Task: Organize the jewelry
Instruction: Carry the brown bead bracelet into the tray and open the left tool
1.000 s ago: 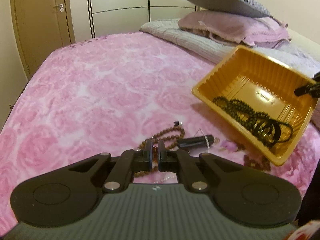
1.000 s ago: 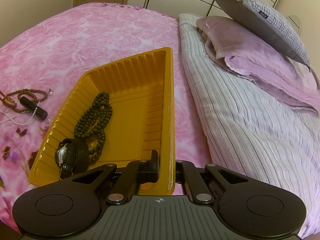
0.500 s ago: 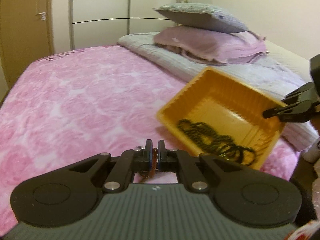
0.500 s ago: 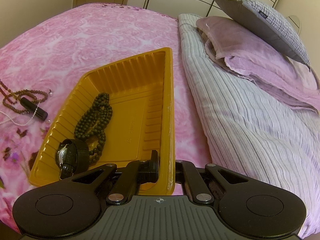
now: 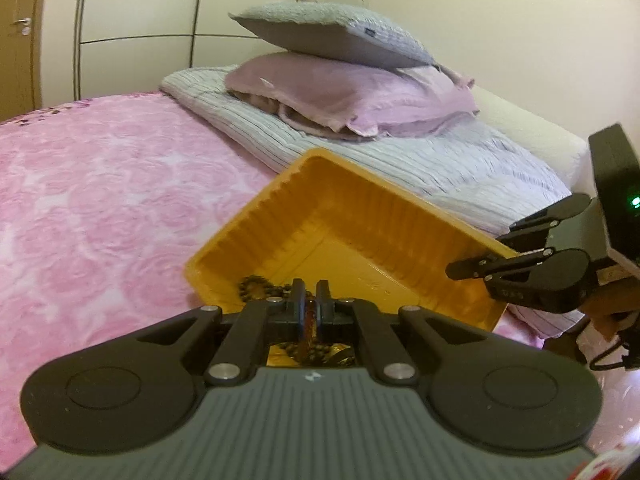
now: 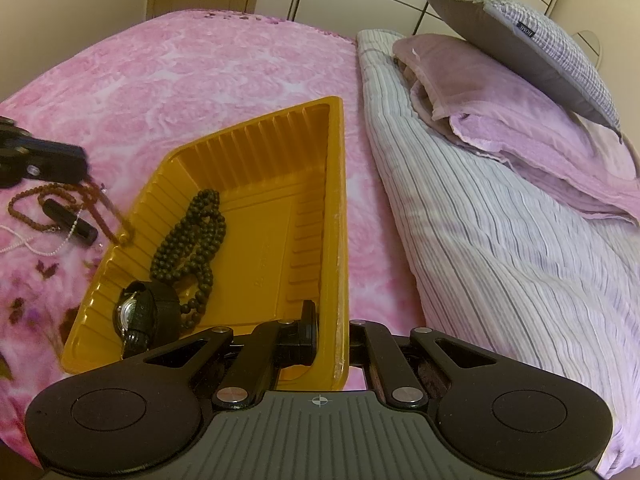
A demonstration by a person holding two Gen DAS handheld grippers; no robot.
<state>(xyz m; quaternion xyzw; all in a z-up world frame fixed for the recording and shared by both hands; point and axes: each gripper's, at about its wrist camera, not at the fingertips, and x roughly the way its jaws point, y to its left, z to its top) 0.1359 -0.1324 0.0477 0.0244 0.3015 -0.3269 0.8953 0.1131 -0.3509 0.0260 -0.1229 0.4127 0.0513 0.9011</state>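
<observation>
My left gripper (image 5: 308,298) is shut on a brown bead necklace (image 5: 307,334) and holds it above the near corner of the orange tray (image 5: 400,216). In the right wrist view the left gripper (image 6: 60,164) is at the left, and the necklace (image 6: 108,210) hangs from it down to the tray's left rim. My right gripper (image 6: 330,330) is shut on the tray's near right wall (image 6: 340,240) and tilts it. A dark bead necklace (image 6: 192,236) and a black watch (image 6: 144,316) lie in the tray.
A black tube (image 6: 70,222), a thin white chain (image 6: 24,246) and more brown beads (image 6: 28,208) lie on the pink bedspread (image 6: 180,64) left of the tray. A striped quilt (image 6: 480,240) and stacked pillows (image 6: 520,80) lie to the right.
My left gripper has lifted the brown bead necklace off the bedspread and carried it right, over the tray. My right gripper has stayed shut on the tray wall.
</observation>
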